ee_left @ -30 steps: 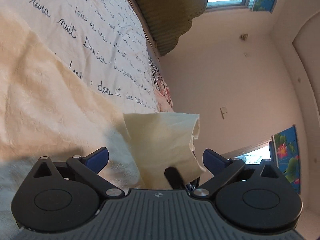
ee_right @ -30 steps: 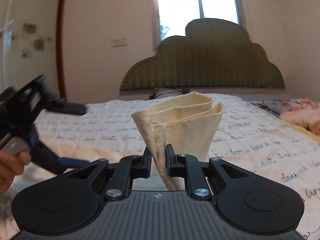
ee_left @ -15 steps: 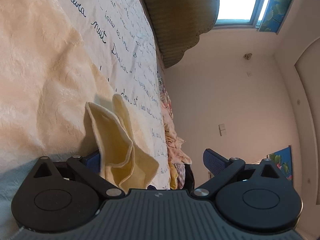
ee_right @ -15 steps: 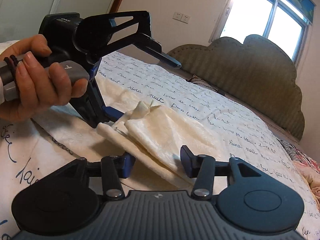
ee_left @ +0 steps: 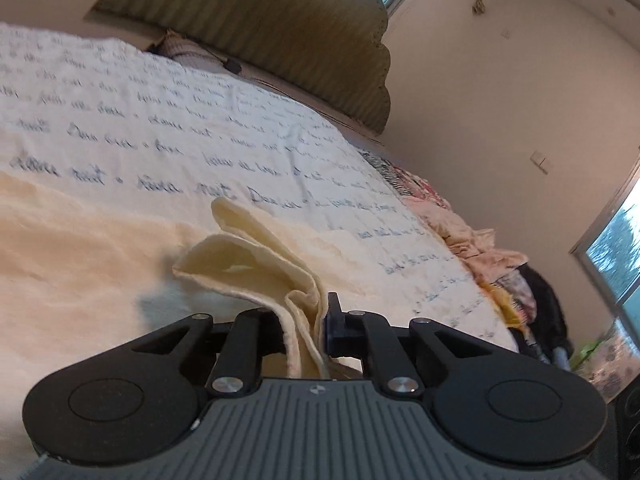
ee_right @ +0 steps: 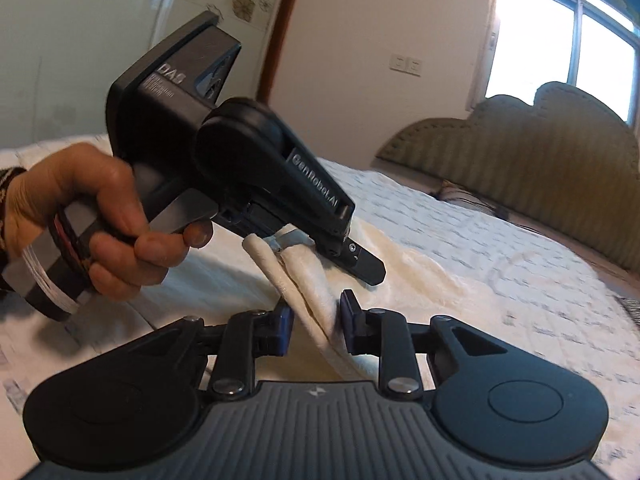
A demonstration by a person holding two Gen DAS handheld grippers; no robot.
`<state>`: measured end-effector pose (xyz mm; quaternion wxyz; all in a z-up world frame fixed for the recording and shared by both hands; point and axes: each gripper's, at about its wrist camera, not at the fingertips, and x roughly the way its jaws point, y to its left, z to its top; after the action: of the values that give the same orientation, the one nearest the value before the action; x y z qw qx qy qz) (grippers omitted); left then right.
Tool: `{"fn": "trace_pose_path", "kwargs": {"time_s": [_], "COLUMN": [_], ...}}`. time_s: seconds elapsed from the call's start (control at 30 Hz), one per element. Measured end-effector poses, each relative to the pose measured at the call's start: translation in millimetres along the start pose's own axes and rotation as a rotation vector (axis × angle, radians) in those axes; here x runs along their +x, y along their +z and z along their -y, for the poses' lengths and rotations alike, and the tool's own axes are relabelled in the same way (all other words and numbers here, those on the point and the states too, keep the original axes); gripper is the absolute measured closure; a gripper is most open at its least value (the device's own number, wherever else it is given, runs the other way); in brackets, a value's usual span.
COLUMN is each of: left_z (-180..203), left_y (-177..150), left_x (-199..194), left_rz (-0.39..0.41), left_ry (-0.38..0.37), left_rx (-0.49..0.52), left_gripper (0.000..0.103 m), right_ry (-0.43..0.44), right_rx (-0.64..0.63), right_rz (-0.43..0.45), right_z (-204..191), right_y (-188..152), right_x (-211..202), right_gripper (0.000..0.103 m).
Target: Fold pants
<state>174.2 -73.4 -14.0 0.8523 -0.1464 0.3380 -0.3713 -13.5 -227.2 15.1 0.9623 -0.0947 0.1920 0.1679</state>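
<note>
Cream pants spread flat across the bed, one bunched end lifted. Pinched tight in the left gripper. Right gripper spread around the same bunch, not squeezing. Squeeze before pulling.

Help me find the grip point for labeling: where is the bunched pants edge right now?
In the left wrist view, the bunched pants edge sits low centre, pinched in the left gripper above the script-printed bedspread.

Pants on bed (headboard behind).
</note>
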Motion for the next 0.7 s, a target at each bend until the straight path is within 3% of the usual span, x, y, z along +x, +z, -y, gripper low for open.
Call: {"fn": "trace_pose_path", "kwargs": {"time_s": [0.3,0.4,0.5,0.57,0.6,0.7], "left_z": [-44,-58,-73,-79,-80,-77], "left_y": [4,5,-2,-8,-9,-9], "left_x": [-57,-66,-65,-63,-65,-75], "left_rz": [0.055,0.062,0.024,0.002,0.015,0.044], "left_ry": [0.266,0.316,0.359,0.385,0.390,0.453], "left_rx": [0.128,0.126,0.086,0.056,0.051,0.077], "left_gripper": [0.090,0.087,0.076,0.059,0.057,0.047], "right_ry": [0.205,0.254,0.279,0.307,0.324,0.420], "right_rx": [0.002,-0.004,0.009,0.007,-0.003,0.013], "right_rz": [0.024,0.026,-0.054,-0.133,-0.135,-0.113], "right_z": [-48,-65,-77,-81,-82,-73], "right_y": [28,33,30,27,26,26], "right_x": [53,65,80,85,79,49], "right_gripper": [0.079,0.078,0.076,0.068,0.062,0.063]}}
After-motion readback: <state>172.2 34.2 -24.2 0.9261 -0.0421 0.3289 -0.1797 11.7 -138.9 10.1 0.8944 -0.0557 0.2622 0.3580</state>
